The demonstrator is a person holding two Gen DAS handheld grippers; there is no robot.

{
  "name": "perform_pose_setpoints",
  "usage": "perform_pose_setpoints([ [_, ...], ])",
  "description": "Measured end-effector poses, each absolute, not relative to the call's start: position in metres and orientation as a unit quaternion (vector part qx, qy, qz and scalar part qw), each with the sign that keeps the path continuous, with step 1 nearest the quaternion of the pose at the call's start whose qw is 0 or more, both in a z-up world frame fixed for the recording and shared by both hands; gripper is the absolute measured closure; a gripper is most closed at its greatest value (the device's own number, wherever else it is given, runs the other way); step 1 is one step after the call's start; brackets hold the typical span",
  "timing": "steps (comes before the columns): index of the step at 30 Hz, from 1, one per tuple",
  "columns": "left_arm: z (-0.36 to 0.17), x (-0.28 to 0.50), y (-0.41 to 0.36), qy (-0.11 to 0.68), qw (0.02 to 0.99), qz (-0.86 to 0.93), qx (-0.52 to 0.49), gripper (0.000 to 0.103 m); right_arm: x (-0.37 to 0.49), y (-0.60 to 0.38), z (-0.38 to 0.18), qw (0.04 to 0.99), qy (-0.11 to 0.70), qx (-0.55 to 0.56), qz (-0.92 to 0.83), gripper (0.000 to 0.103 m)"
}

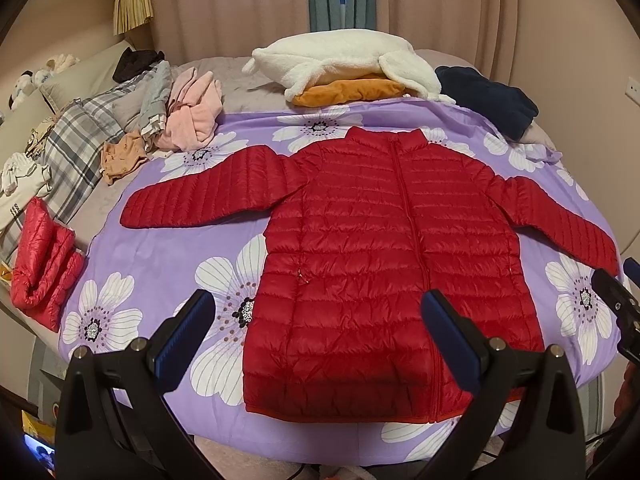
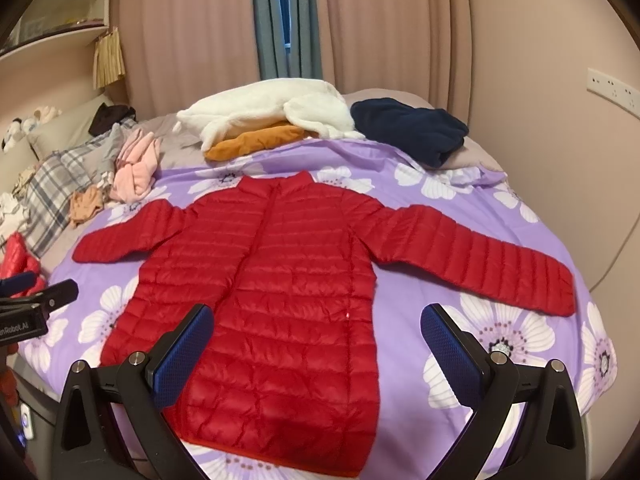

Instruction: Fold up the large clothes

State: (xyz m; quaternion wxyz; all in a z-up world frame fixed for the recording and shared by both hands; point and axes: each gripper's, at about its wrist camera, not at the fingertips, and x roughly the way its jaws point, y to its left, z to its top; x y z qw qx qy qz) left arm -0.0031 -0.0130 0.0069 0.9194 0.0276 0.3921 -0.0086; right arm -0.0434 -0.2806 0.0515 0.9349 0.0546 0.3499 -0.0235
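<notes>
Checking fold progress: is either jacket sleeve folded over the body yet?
No, both sleeves of the red jacket lie spread out on the purple sheet.

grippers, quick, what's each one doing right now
left gripper: jaws open, holding nothing, above the red puffer jacket.
right gripper: jaws open, holding nothing, also above the jacket.

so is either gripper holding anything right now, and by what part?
Nothing is held. The left gripper and right gripper are both open, with nothing between their fingers; the red jacket lies flat on the floral sheet, sleeves spread.

"nRobot.AI" — left claw (image 2: 40, 292) body
</notes>
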Motion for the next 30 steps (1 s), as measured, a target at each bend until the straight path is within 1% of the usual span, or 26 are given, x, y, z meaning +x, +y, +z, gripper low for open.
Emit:
perform_pose_setpoints([
  [30, -0.003, 0.001, -0.012, 0.404, 0.914, -0.009, 0.033, 0.0, -0.043, -0.276, 0.054, 0.935, 0.349, 0.057, -0.023, 0.001],
])
